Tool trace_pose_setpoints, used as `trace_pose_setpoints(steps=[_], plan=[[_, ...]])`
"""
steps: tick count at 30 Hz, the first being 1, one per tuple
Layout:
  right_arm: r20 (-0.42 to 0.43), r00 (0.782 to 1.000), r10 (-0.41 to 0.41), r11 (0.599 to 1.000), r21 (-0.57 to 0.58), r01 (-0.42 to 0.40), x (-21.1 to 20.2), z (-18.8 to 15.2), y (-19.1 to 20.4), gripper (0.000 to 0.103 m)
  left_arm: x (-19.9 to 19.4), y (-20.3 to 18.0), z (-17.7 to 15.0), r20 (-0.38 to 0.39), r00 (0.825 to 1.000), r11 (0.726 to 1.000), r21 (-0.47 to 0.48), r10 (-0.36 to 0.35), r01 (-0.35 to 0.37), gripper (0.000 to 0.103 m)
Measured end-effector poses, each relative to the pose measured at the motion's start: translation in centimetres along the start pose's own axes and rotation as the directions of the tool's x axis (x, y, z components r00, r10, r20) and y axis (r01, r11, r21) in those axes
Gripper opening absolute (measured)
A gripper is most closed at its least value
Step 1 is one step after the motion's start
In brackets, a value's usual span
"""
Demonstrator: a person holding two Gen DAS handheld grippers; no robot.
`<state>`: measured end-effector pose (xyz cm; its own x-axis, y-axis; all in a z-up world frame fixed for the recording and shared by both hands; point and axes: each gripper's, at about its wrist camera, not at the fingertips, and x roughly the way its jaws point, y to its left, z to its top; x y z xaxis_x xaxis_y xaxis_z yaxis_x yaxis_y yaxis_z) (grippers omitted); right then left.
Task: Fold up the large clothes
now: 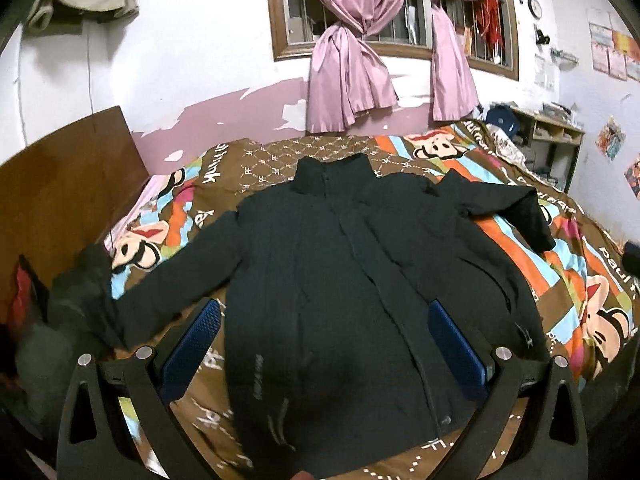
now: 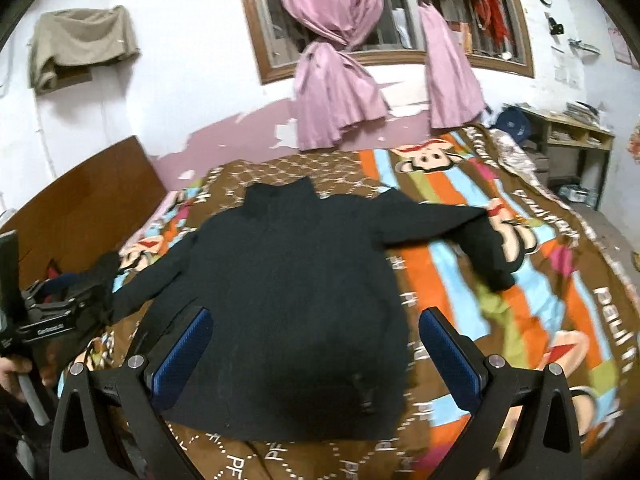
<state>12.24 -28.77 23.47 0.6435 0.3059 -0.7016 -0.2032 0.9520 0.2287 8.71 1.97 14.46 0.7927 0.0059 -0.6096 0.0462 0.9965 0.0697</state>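
Note:
A large dark jacket (image 1: 340, 280) lies spread flat, front up, on the bed, collar toward the window and both sleeves out to the sides. It also shows in the right wrist view (image 2: 288, 280). My left gripper (image 1: 324, 344) is open and empty, hovering above the jacket's lower half. My right gripper (image 2: 316, 348) is open and empty above the jacket's hem area. The left sleeve's cuff (image 1: 88, 292) reaches the bed's left edge. The right sleeve (image 2: 480, 236) bends down at the cuff.
The bed is covered by a colourful cartoon blanket (image 1: 560, 280). A wooden headboard (image 1: 60, 208) stands at the left. Pink curtains (image 1: 352, 60) hang at the window behind. A shelf (image 2: 576, 140) stands at the far right. The left hand-held device (image 2: 36, 320) shows at the left edge.

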Motion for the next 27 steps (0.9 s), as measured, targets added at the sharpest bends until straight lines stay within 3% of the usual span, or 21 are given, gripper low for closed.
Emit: trace_pose_setpoints(steps=[8, 12, 16, 21, 27], plan=[[-0.023, 0.996, -0.09, 0.977, 0.194, 0.093, 2.2, 10.0, -4.9, 0.103, 0.1, 1.3, 6.5, 0.013, 1.0, 0.999, -0.033, -0.009, 0.01, 0.101], [0.054, 0.992, -0.116, 0.966, 0.24, 0.1, 5.1, 13.6, -7.5, 0.103, 2.2, 0.9, 9.0, 0.017, 1.0, 0.999, -0.03, -0.019, 0.02, 0.101], [0.098, 0.98, -0.172, 0.958, 0.25, 0.143, 8.9, 16.4, -9.9, 0.103, 6.2, -0.8, 11.0, -0.004, 1.0, 0.999, 0.036, 0.021, -0.021, 0.101], [0.097, 0.952, -0.291, 0.916, 0.314, 0.248, 14.4, 18.8, -14.1, 0.103, 12.9, -2.2, 12.6, -0.047, 0.999, 0.999, 0.036, 0.01, -0.008, 0.101], [0.062, 0.951, -0.302, 0.861, 0.447, 0.244, 19.9, 17.2, -21.5, 0.103, 20.5, -4.5, 13.9, -0.068, 0.995, 0.997, -0.006, -0.079, 0.079, 0.101]])
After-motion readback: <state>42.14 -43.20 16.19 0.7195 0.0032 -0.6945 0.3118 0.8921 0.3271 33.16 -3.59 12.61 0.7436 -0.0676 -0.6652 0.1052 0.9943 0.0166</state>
